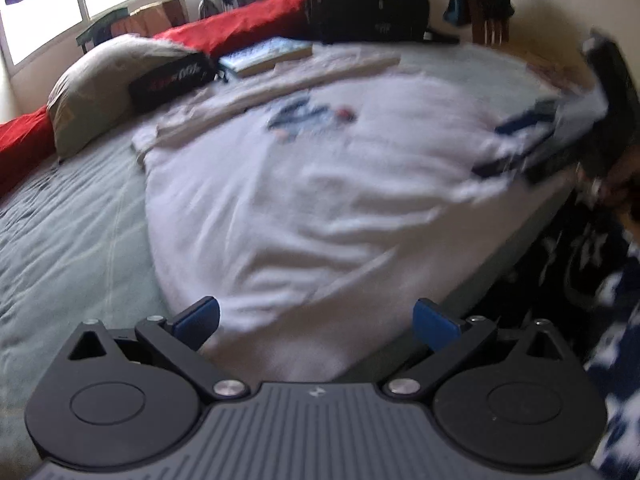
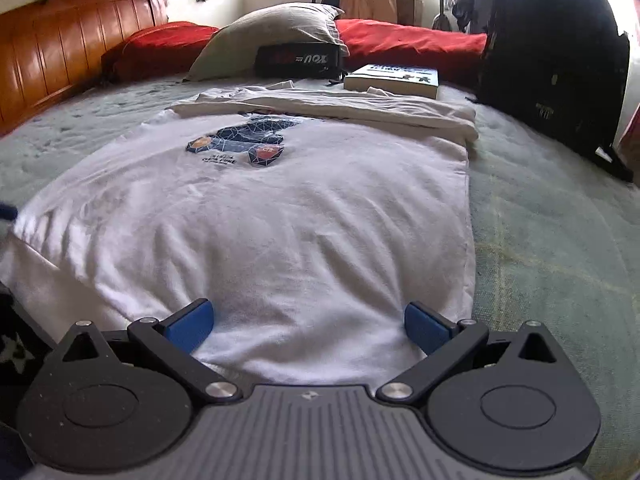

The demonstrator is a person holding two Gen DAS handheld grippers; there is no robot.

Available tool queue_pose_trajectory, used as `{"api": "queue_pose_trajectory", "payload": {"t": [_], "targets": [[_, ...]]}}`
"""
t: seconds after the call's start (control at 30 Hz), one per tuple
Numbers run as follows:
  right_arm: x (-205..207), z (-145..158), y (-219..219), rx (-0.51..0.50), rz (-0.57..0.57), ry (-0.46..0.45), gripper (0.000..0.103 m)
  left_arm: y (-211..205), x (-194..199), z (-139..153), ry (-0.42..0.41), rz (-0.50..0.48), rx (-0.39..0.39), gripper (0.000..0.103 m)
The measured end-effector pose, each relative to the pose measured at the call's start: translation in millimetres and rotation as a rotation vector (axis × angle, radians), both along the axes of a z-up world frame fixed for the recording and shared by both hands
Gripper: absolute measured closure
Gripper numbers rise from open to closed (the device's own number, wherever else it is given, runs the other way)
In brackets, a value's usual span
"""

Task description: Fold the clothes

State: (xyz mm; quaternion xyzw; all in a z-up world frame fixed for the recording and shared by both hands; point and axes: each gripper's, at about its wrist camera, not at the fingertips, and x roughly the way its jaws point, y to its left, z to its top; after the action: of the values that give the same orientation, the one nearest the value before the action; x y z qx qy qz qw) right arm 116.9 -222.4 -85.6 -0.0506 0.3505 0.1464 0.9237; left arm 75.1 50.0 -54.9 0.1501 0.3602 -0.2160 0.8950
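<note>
White T-shirt (image 2: 280, 216) lies flat on the green bedspread (image 2: 560, 248), print side up, 1 side already folded in along the far edge near the book (image 2: 394, 78). Remaining folds not done. Soft wrinkled cotton, roughly rectangular. Left gripper (image 1: 316, 320) and right gripper (image 2: 306, 322) both wide, nothing between pads, over the shirt's near hem.

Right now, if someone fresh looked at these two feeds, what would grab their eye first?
The white T-shirt with a dark blue print, spread flat over the middle of the grey-green bed, top part folded over at the far end. Behind it a red bolster runs along the far edge, with a black backpack standing at the right. Both grippers, left gripper and right gripper, hang open over the shirt's near hem.
</note>
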Motion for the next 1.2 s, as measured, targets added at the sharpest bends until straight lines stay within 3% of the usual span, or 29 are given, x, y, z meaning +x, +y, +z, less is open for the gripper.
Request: {"api": "queue_pose_trajectory", "payload": {"t": [0.17,0.37,0.6,0.73,0.8,0.93,1.07,1.2], "targets": [[-5.3,0.4,-4.9,0.015,-0.001,0.002,0.000,-5.2,10.3,-15.8,0.062,0.021,-0.053,0.001],[-12.8,-2.0,-9.7,0.034,0.005,-0.013,0.000,2.7,-6.8,-12.1,0.021,0.029,0.021,0.001],[-7.4,13.3,2.3,0.017,0.005,-0.015,0.000,-26.9,13.7,8.2,-0.026,-0.029,-0.042,0.001],[1.5,15.6,10.7,0.047,0.071,-0.020,0.000,-50.8,26.0,-6.2,0.051,-0.062,-0.109,0.001],[8.9,6.5,4.6,0.060,0.036,0.012,0.000,-53.8,26.6,-16.2,0.089,-0.051,-0.121,0.001],[3.5,1.0,-16.6,0.070,-0.019,0.000,0.000,-40.3,12.5,-17.7,0.080,-0.034,-0.108,0.001],[-1.4,-0.3,-28.7,0.107,-0.041,-0.002,0.000,-34.3,4.6,-1.6,0.049,-0.055,-0.116,0.001],[-2.4,-3.3,-18.8,0.050,-0.051,-0.019,0.000,-38.6,19.1,12.1,-0.021,-0.054,-0.114,0.001]]}}
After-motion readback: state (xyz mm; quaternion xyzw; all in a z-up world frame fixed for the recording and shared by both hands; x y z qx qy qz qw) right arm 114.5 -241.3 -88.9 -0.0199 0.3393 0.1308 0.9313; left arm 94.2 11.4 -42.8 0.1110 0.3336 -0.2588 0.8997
